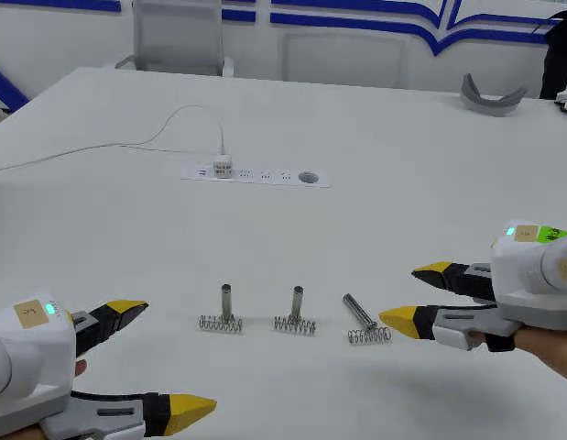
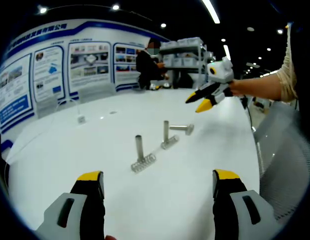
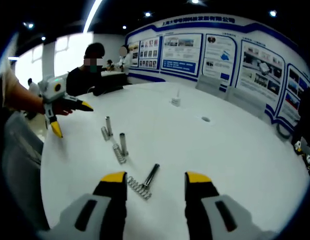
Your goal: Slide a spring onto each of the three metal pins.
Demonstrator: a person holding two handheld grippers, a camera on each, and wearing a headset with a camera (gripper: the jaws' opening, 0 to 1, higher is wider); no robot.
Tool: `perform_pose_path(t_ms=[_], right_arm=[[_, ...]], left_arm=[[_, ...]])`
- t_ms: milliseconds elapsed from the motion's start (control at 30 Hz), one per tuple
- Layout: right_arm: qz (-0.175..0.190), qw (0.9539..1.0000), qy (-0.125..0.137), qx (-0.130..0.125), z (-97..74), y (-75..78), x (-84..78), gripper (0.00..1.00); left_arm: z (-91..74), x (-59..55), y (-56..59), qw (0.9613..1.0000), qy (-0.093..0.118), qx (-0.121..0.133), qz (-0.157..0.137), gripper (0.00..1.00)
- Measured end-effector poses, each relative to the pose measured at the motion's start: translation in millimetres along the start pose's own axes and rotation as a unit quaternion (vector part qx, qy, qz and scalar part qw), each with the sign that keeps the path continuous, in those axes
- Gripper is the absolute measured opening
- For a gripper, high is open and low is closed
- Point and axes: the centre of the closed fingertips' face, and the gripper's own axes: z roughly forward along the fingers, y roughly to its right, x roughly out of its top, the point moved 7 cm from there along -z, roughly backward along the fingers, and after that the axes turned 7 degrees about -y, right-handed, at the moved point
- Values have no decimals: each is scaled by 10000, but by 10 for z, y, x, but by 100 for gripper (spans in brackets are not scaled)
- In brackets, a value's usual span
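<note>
In the head view, three metal pins sit in a row on the white desk [image 1: 375,229]. The left pin [image 1: 226,300] and the middle pin [image 1: 297,300] stand upright, while the right pin [image 1: 359,312] lies on its side. No spring is on a pin. The left spring [image 1: 220,324], middle spring [image 1: 294,325] and right spring [image 1: 369,335] each lie flat on the desk at the near end of their pin. The left claw [image 1: 162,359] hovers at the lower left with its jaws spread and nothing between them. The right claw [image 1: 413,295] is held just right of the fallen pin, also agape and empty. Farther back lies a power strip [image 1: 256,173] with a white plug [image 1: 223,167] in it.

In the left gripper view, the left claw [image 2: 158,177] has its yellow tips wide apart above bare desk. The left pin [image 2: 139,147] and left spring [image 2: 143,163] are well ahead of it, and the right claw [image 2: 205,97] is beyond them.

In the right gripper view, the right claw [image 3: 156,177] gapes over the right pin [image 3: 150,175] and right spring [image 3: 138,187], which lie near its left tip. The left claw [image 3: 73,120] is held at the far left.
</note>
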Motion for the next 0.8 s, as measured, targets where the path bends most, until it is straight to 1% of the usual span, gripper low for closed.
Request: perform_pose_path(t_ms=[100, 233, 333, 367, 433, 467, 533, 667, 800], right_arm=[[47, 9999, -83, -34, 69, 15, 21, 43], [141, 9994, -276, -119, 176, 21, 48, 37], [174, 9990, -380, -144, 256, 3, 64, 32], [205, 9986, -457, -157, 298, -1, 58, 31], [204, 9983, -528, -153, 353, -17, 57, 30], [260, 9976, -618, -177, 387, -20, 48, 28], [290, 9973, -652, -161, 442, -36, 54, 27], [300, 9962, -785, -216, 536, -68, 63, 25], [417, 9947, -902, -268, 627, -75, 77, 21]], left_arm=[[-5, 2, -1, 10000, 1, 11, 0, 91], [-2, -1, -3, 10000, 3, 17, -2, 91], [3, -1, 5, 10000, 4, 18, 0, 90], [5, -3, 9, 10000, 3, 12, -3, 90], [6, -5, 15, 10000, -2, 10, -1, 90], [6, -7, 18, 10000, -6, 9, -1, 90], [4, -10, 19, 10000, -12, 14, -2, 90], [-2, -10, 14, 10000, -12, 29, -7, 90], [-5, -12, 13, 10000, -12, 37, -4, 90]])
